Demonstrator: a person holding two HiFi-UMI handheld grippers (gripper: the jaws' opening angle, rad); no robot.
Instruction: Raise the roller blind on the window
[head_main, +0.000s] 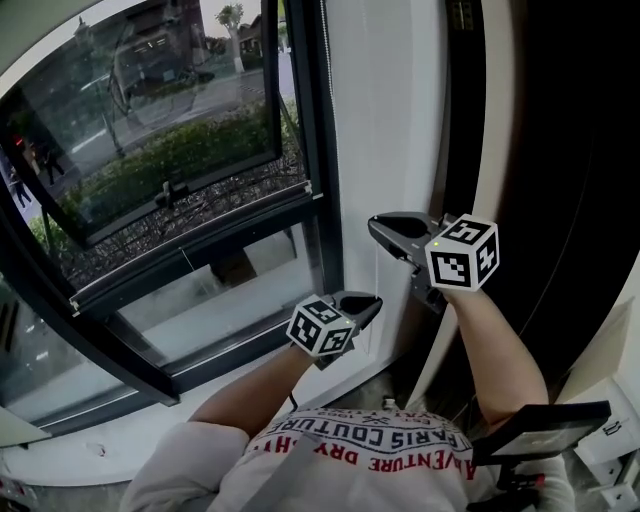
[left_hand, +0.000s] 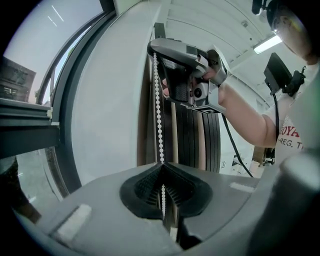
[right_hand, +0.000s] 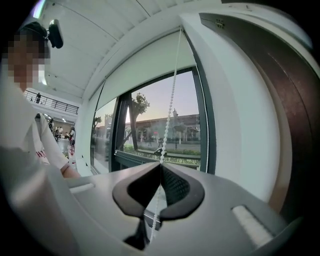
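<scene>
The left gripper has its grey jaws pressed together on the thin white bead chain. The beads run between its black ribbed pads and hang out below them. From there the chain climbs straight up to the right gripper, which sits higher on the same strand. The right gripper's jaws are likewise clamped on the chain, with beads visible both above and below the pads. In the head view both grippers are level-ish and point towards the white wall strip beside the window. The left one is lower and nearer the body, the right one above it and further out.

Above the right gripper the chain rises taut and slightly slanted to the top corner of the window recess. There it meets the pale white fabric roller blind. The blind covers only the upper part of the dark-framed window. Below its curved bottom edge the glass is bare, showing trees, a hedge and buildings outside.

Behind the chain, in the left gripper view, stands a dark vertically slatted panel. The person's bare forearms reach forward from a white T-shirt with red lettering.
</scene>
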